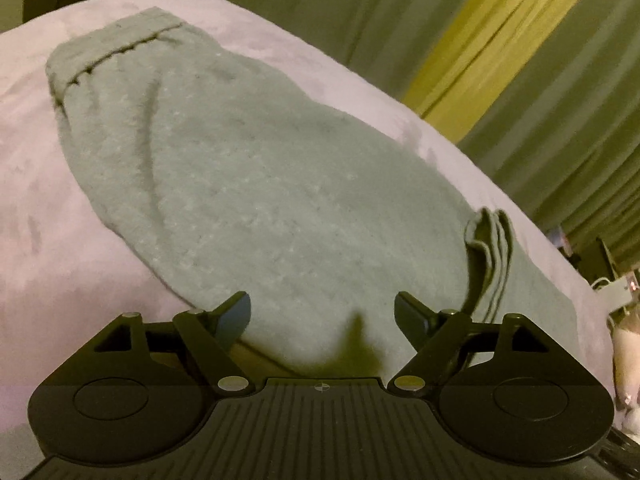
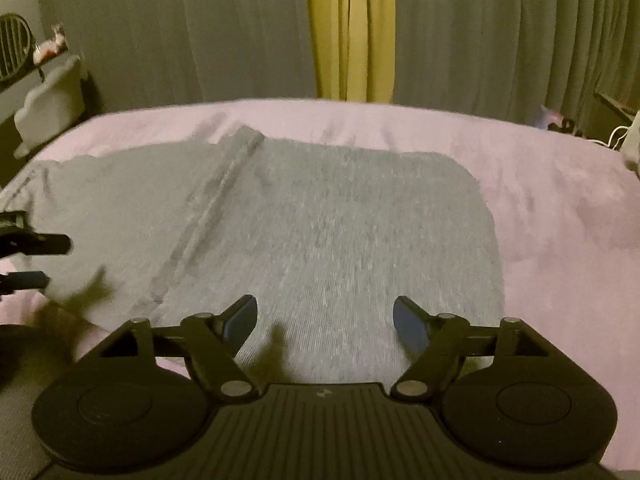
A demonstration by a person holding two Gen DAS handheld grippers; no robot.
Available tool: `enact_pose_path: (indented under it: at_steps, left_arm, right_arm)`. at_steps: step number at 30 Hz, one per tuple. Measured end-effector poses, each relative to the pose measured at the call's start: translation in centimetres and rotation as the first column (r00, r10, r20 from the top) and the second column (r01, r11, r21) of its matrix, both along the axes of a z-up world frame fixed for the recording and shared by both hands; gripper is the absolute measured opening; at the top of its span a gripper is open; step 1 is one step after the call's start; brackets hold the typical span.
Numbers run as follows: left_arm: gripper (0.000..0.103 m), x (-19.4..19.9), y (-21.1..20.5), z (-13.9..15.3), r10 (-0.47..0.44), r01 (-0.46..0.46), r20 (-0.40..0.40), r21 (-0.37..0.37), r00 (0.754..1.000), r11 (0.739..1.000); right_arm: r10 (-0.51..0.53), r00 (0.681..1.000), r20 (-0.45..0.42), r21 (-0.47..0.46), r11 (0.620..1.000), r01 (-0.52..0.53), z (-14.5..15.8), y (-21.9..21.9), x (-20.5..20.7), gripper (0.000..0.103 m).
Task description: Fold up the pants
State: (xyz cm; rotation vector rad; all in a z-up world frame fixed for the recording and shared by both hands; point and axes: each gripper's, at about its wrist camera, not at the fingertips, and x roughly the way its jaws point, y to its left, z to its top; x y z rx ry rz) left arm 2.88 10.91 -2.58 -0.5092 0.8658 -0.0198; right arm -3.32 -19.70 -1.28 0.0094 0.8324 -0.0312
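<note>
Jaws of both the left gripper (image 1: 322,312) and right gripper (image 2: 325,316) stand wide apart, gripping nothing, poised over the grey pants (image 2: 328,216). Pants lie folded flat on the pink bed (image 2: 560,208), curtains (image 2: 480,32) behind.

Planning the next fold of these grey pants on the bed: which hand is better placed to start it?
Probably the left gripper: open, it sits beside the pants' loose bunched edge. The right gripper, also open, hovers over flat mid-fabric.
</note>
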Motion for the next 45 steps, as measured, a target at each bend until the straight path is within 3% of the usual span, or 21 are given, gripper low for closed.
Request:
enact_pose_path:
  at_steps: [7,13,17,19,22,23,25,31,42,45]
  left_arm:
    - [0.090,-0.1,1.4,-0.7,0.066,-0.066,0.009,-0.020,0.998,0.998]
    - [0.095,0.5,0.9,-1.4,0.079,-0.079,0.011,-0.009,0.997,0.997]
    - [0.096,0.6,1.1,-1.7,0.092,-0.092,0.007,-0.029,0.996,0.995]
    - [0.097,0.7,1.3,-1.9,0.101,-0.100,0.003,-0.048,0.995,0.994]
    - [0.099,0.9,1.6,-2.3,0.110,-0.110,0.002,-0.075,0.994,0.991]
    - [0.100,1.0,1.6,-2.3,0.111,-0.111,0.003,-0.081,0.994,0.990]
    - [0.100,1.0,1.7,-2.4,0.113,-0.112,0.004,-0.086,0.994,0.990]
    - [0.101,1.1,2.0,-2.6,0.126,-0.125,0.001,-0.118,0.992,0.985]
    - [0.101,0.6,2.7,-2.8,0.158,-0.156,-0.004,-0.184,0.987,0.970]
    - [0.102,0.7,2.6,-2.8,0.164,-0.162,-0.004,-0.186,0.986,0.969]
  right_arm:
    - [-0.044,0.999,-0.026,-0.045,0.998,0.043,-1.0,1.0,3.9,0.076]
    - [-0.104,0.994,0.028,-0.111,0.988,0.107,0.2,1.5,9.7,0.079]
    - [-0.215,0.974,0.075,-0.131,0.966,0.224,-0.1,1.9,13.2,0.088]
    - [-0.264,0.964,0.034,-0.135,0.955,0.266,-1.6,2.5,15.0,0.088]
    - [-0.238,0.969,-0.067,-0.168,0.960,0.224,-4.3,4.4,17.4,0.088]
    - [-0.236,0.970,-0.056,-0.181,0.958,0.223,-4.3,5.0,17.6,0.087]
    - [-0.214,0.974,-0.072,-0.107,0.973,0.206,-3.7,5.3,17.9,0.080]
    - [-0.076,0.990,-0.122,0.002,0.997,0.077,-2.8,4.1,16.5,0.083]
    - [-0.012,0.999,-0.039,-0.022,1.000,0.011,-1.2,5.9,12.8,0.091]
    - [-0.009,0.999,-0.050,-0.110,0.994,0.003,-1.8,7.2,14.0,0.092]
